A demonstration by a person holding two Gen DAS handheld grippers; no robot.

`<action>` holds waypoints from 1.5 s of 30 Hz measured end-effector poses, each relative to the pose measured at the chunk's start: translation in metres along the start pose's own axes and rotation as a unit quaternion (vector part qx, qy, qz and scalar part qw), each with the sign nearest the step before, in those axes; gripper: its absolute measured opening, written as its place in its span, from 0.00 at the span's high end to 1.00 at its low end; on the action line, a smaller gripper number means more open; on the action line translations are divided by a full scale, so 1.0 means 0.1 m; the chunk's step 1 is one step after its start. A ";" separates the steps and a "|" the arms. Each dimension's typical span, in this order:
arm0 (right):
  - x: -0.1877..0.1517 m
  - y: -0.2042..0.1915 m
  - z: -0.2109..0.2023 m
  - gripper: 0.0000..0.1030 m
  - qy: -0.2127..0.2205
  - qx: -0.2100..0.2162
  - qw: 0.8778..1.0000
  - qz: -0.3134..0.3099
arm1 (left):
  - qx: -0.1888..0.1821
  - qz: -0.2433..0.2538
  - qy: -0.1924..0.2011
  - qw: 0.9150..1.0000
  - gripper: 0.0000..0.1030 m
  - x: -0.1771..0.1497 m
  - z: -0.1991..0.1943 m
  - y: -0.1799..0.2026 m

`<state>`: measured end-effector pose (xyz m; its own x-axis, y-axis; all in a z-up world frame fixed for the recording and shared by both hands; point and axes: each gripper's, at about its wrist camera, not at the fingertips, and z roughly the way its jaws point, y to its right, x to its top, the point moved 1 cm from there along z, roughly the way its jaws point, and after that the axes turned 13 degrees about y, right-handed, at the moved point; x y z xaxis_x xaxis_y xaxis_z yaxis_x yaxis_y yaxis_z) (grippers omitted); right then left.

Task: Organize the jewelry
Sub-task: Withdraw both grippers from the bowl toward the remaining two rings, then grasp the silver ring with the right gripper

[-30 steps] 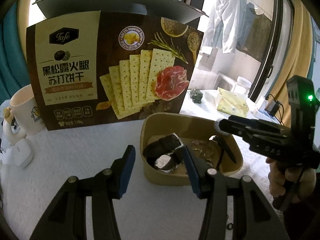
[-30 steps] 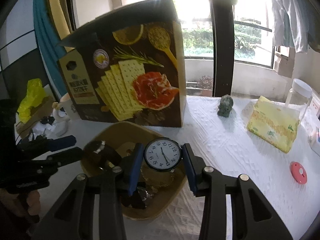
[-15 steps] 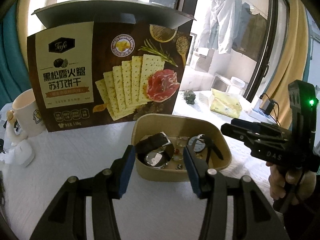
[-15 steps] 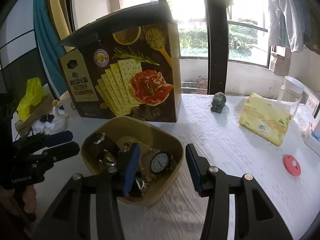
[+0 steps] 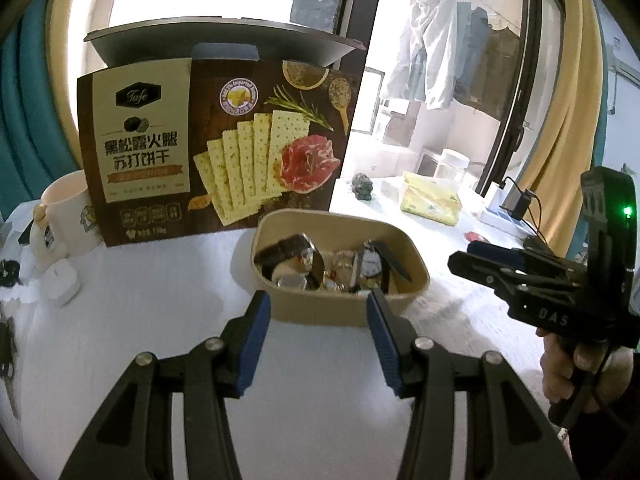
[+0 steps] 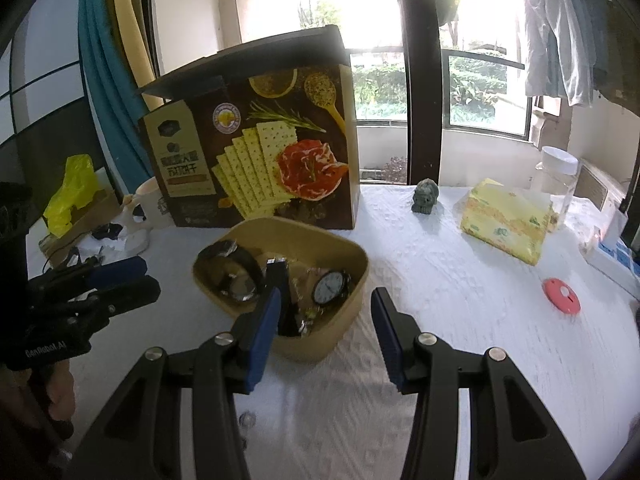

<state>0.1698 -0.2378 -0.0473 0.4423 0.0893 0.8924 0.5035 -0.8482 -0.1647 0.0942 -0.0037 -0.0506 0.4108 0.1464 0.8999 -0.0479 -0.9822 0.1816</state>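
— How are the two sets of tongs seen to stand?

— The left tongs (image 5: 318,334) are spread wide and nothing is gripped between them; they are held just in front of the tan bowl (image 5: 340,312). The right tongs (image 6: 326,330) are likewise spread and empty, held at the near rim of the same bowl (image 6: 320,344), with one blue pad (image 6: 262,330) seen against its near wall.

— And where is the jewelry found?

— It is all gathered inside the bowl. A round-faced watch with a white dial (image 6: 330,288) is propped against the bowl's right-hand wall, and a dark-strapped watch (image 6: 234,264) is laid on the bowl's left side — smaller shiny pieces are heaped between them, too small to be told apart.

— What else is carried on the worktop?

— The worktop (image 6: 460,288) is covered in white textured cloth. A large cracker box (image 6: 256,168) is stood directly behind the bowl, and a white mug (image 5: 70,216) is set to the left of the bowl, beside the box. To the right of the bowl, well apart, a small dark figurine (image 6: 426,196), a yellow packet (image 6: 506,220) and a flat red disc (image 6: 560,290) are seen.
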 end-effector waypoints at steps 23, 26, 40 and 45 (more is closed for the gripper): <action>-0.70 -0.38 -0.26 0.57 -0.055 -0.006 0.998 -0.009 | -0.003 -0.030 -0.031 0.999 0.52 -0.59 -0.32 -0.20; -0.75 -0.47 -0.20 0.57 -0.067 0.002 0.998 -0.012 | 0.003 -0.039 -0.030 0.999 0.52 -0.61 -0.35 -0.30; -0.86 -0.72 0.10 0.70 -0.128 0.013 0.991 -0.038 | 0.001 -0.060 -0.030 0.998 0.52 -0.62 -0.38 -0.47; -0.85 -0.70 0.13 0.82 -0.129 0.008 0.991 -0.037 | -0.001 -0.048 -0.028 0.998 0.52 -0.61 -0.39 -0.41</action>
<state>0.1065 -0.1795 -0.1172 0.5767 0.2836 0.7662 0.5535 -0.8254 -0.1110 0.0361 0.0326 -0.0975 0.4642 0.2330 0.8545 -0.0070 -0.9638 0.2666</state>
